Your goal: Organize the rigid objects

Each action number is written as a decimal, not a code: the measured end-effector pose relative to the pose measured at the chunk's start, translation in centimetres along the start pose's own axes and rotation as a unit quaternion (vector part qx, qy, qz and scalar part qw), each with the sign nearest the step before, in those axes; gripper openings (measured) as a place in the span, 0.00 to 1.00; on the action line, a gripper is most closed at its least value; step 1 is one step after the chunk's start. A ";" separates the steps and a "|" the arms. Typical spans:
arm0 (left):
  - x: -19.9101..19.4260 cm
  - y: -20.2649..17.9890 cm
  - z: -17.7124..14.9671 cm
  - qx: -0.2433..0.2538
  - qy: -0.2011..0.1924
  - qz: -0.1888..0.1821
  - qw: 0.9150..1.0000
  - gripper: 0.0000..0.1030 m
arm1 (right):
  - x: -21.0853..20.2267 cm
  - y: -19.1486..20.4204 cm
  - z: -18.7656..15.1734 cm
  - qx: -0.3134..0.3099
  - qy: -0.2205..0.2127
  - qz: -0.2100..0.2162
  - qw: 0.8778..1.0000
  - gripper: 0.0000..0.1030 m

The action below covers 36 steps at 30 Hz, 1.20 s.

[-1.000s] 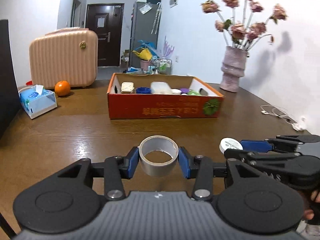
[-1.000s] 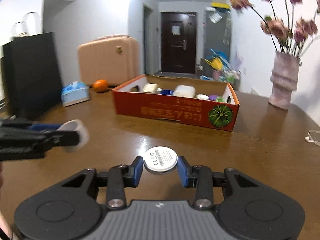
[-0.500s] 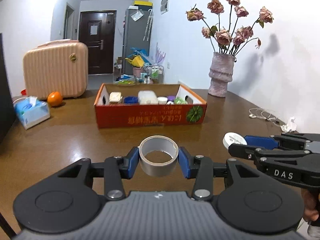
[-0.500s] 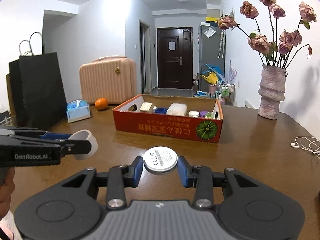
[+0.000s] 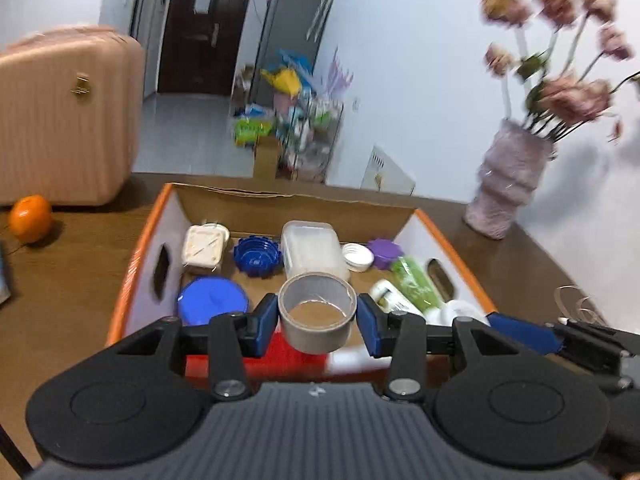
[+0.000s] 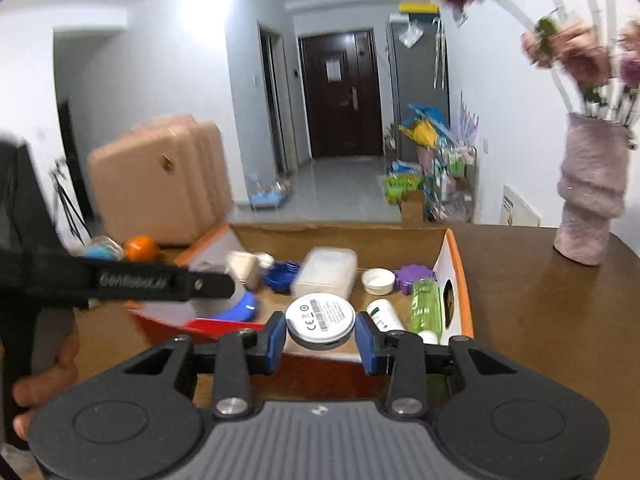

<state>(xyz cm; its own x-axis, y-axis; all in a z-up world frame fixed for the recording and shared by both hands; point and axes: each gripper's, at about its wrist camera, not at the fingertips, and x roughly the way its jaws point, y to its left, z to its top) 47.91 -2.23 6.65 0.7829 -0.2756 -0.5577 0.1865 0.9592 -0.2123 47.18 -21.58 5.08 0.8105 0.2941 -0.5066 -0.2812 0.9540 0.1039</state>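
Observation:
My left gripper (image 5: pixel 318 320) is shut on a grey tape roll (image 5: pixel 317 310) and holds it over the near edge of the orange cardboard box (image 5: pixel 138 256). My right gripper (image 6: pixel 320 334) is shut on a white round disc (image 6: pixel 321 318) with a printed label, over the box's near right part (image 6: pixel 460 264). The box holds a clear container (image 5: pixel 312 250), blue lids (image 5: pixel 212 300), a purple cap (image 5: pixel 384 252), a green bottle (image 6: pixel 426 306) and white items. The right gripper's arm shows at the right of the left view (image 5: pixel 560 340).
A wooden table (image 6: pixel 540 300) carries a pink vase of flowers (image 6: pixel 590 208) at the right, an orange (image 5: pixel 31 218) and a pink suitcase (image 5: pixel 68 120) at the left. A cable (image 5: pixel 576 304) lies at the far right. The left tool crosses the right view (image 6: pixel 132 280).
Both grippers have moved forward and up from low over the table to above the box's near edge, each still holding its object. The box now fills the view's middle.

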 end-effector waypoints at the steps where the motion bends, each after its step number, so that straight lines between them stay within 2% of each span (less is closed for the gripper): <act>1: 2.0 0.2 0.9 0.000 0.011 0.003 1.000 0.42 | 2.1 -0.2 0.5 -0.005 0.015 -0.006 1.000 0.36; 5: 8.6 0.3 3.0 0.006 0.064 0.002 0.998 0.42 | 7.5 -0.9 1.3 -0.010 0.057 -0.015 0.998 0.36; 7: 11.3 0.6 3.4 0.007 0.090 0.013 0.996 0.42 | 9.4 -0.8 1.3 -0.025 0.082 -0.018 0.996 0.36; 10: 13.2 0.6 2.9 0.033 0.106 0.037 0.993 0.43 | 11.4 -0.6 1.1 -0.039 0.107 -0.019 0.993 0.36; 12: 13.7 0.8 2.5 0.036 0.108 0.044 0.992 0.49 | 12.0 -0.4 1.0 -0.036 0.101 -0.011 0.994 0.36; 14: 13.9 1.1 2.3 0.031 0.114 0.032 0.992 0.57 | 12.1 -0.5 0.7 -0.025 0.093 0.000 0.995 0.41; 19: 14.0 0.9 2.3 0.031 0.107 0.023 0.993 0.59 | 10.5 -0.4 1.4 -0.032 0.069 -0.012 0.997 0.41; 26: 10.3 2.0 4.0 0.007 0.066 0.033 0.997 0.62 | 5.3 -1.4 2.8 -0.016 0.010 -0.043 0.999 0.47; 29: 7.7 2.3 4.5 0.020 0.048 0.043 0.998 0.64 | 2.8 -1.4 3.7 -0.016 -0.007 -0.051 0.999 0.50; 33: 3.0 2.0 4.1 0.052 0.006 0.065 0.997 0.76 | -1.1 -0.3 4.1 -0.032 -0.032 -0.057 0.997 0.54; 36: -1.6 1.8 3.0 0.072 -0.051 0.074 0.993 0.86 | -4.3 0.5 3.6 -0.030 -0.067 -0.062 0.995 0.61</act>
<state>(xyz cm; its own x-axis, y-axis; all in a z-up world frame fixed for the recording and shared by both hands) 48.77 0.13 9.61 0.8629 -0.1312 -0.4881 0.1425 0.9897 -0.0140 45.39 -22.11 10.41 0.9006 0.1832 -0.3940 -0.2014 0.9795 -0.0048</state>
